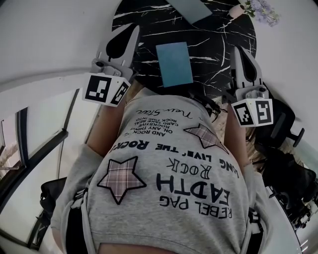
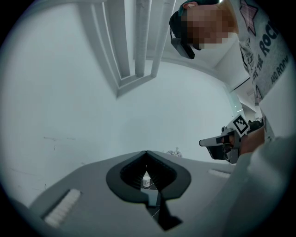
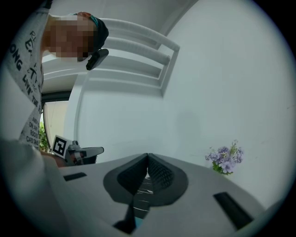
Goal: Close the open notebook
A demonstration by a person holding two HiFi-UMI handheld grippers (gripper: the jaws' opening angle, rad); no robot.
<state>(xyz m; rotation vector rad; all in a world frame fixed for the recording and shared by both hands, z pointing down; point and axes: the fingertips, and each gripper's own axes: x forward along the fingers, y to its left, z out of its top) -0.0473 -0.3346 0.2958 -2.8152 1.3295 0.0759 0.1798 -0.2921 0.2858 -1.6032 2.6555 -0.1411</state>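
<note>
A blue notebook [image 1: 174, 63] lies flat on the black marble table [image 1: 208, 44], its cover facing up, and it looks closed. My left gripper [image 1: 132, 30] hovers just left of it, and its jaws meet at the tips with nothing between them [image 2: 146, 152]. My right gripper [image 1: 237, 49] is held to the notebook's right, apart from it, also shut and empty [image 3: 148, 155]. Both point level toward the far wall. Each gripper view shows the other gripper off to one side.
A grey flat object [image 1: 192, 9] lies at the table's far edge. A small vase of purple flowers [image 1: 262, 10] stands at the far right, its flowers [image 3: 225, 160] also visible in the right gripper view. A dark chair [image 1: 285, 124] stands to my right. A white wall lies ahead.
</note>
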